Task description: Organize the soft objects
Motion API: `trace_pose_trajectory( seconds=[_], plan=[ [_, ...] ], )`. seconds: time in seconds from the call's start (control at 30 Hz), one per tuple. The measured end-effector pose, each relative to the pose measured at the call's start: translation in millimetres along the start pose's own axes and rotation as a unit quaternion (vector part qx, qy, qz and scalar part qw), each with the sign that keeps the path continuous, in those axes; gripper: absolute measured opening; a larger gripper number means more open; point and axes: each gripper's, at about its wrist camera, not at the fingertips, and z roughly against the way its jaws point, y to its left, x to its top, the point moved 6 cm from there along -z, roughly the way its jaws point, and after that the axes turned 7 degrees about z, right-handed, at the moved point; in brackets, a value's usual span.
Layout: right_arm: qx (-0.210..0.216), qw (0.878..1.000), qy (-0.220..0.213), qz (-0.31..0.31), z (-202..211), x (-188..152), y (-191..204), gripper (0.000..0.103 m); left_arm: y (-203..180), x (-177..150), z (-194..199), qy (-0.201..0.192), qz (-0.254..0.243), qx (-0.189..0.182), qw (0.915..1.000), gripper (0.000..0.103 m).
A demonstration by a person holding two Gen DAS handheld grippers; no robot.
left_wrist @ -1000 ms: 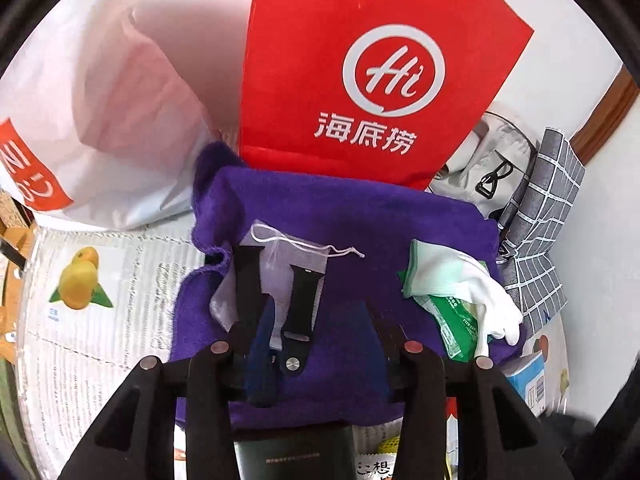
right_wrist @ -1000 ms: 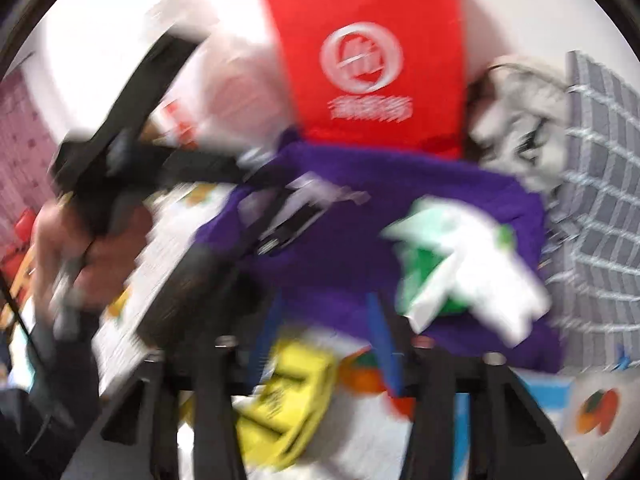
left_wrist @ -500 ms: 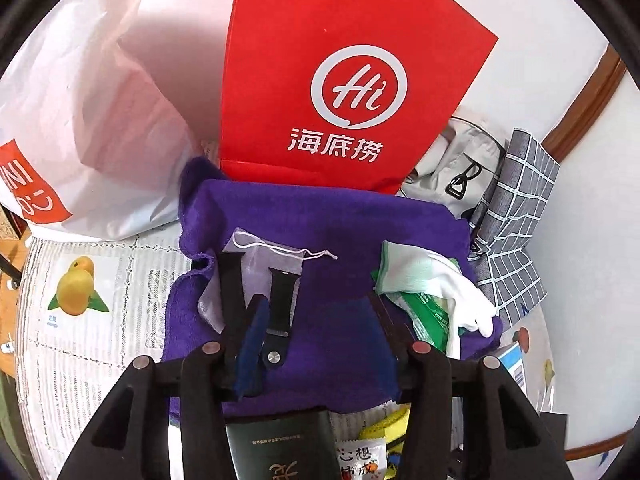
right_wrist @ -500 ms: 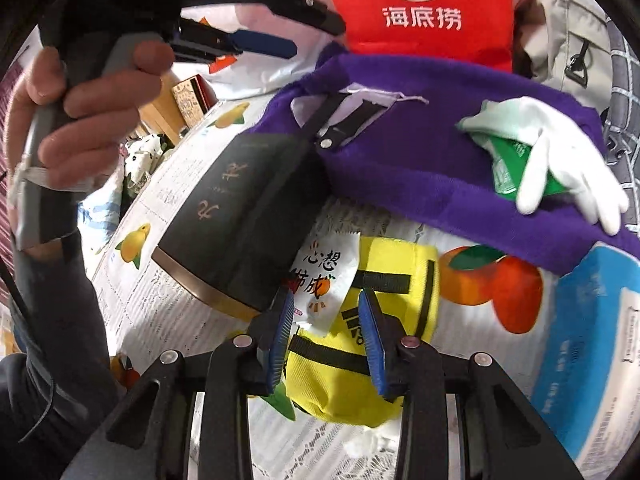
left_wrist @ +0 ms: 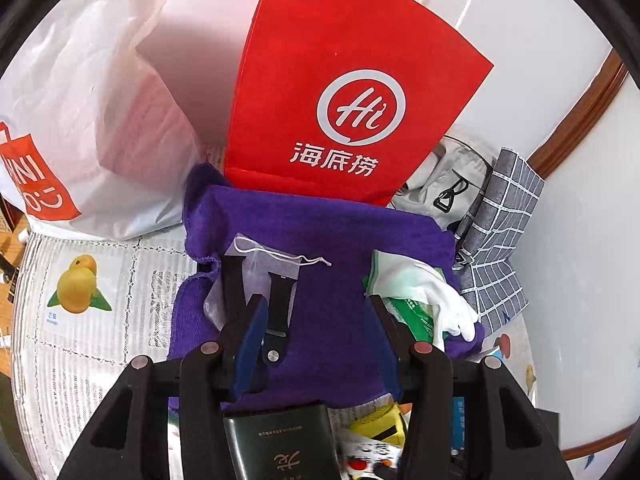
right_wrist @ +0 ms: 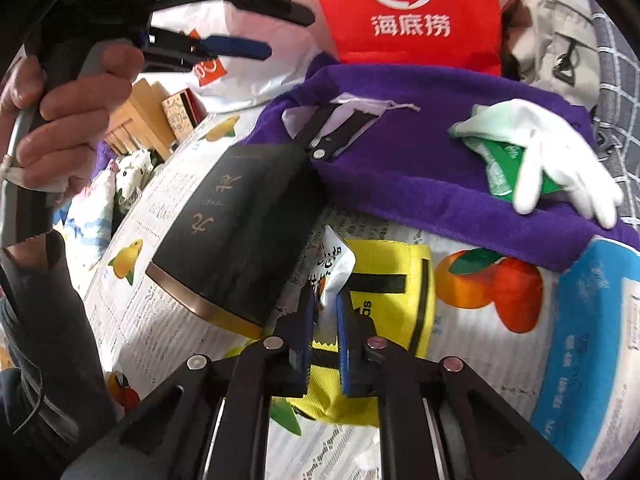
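Note:
My right gripper is shut on the lower end of a small white snack packet, which lies on a yellow pouch. A purple towel is spread behind the pouch. On the towel lie a black watch strap on a clear drawstring pouch and a white glove over a green packet. My left gripper hovers open above the towel's near part with nothing between its blue pads. In the right wrist view a hand holds it up at the upper left.
A red paper bag and a white plastic bag stand behind the towel. A grey backpack and checkered cloth are at the right. A dark box and a blue tissue pack flank the yellow pouch on the fruit-print cloth.
My right gripper came down to the yellow pouch and closed on the white snack packet. My left gripper rose slightly over the towel and its jaws widened a little.

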Motion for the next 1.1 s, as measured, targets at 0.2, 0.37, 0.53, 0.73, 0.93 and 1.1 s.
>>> trace_pose_trajectory(
  seconds=[0.2,0.37,0.53,0.73,0.93,1.1],
  plan=[
    [-0.011,0.999,-0.037,-0.013,41.2,-7.2,-1.4,0.008,-7.0,-2.9,1.2,0.005,-0.007,-0.004,1.0,0.048],
    [-0.004,0.997,-0.067,-0.024,78.3,-21.2,3.2,0.008,-17.1,-7.4,11.6,-0.007,-0.024,0.012,0.9996,0.048],
    [-0.013,0.996,-0.076,-0.034,111.2,-49.9,3.1,0.008,-25.7,-35.9,23.1,-0.001,-0.042,0.037,0.9984,0.048],
    [-0.019,0.997,-0.063,-0.048,130.5,-104.5,0.2,0.008,-17.9,-102.6,48.0,0.011,-0.066,0.066,0.9955,0.048],
    [-0.022,0.995,-0.05,-0.089,134.7,-152.8,-13.0,0.008,2.5,-180.5,81.9,0.029,-0.062,0.077,0.9947,0.05],
    [0.005,0.993,-0.051,-0.106,139.8,-176.5,-18.6,0.008,11.1,-243.9,105.8,0.03,-0.059,0.067,0.9956,0.064]
  ],
)
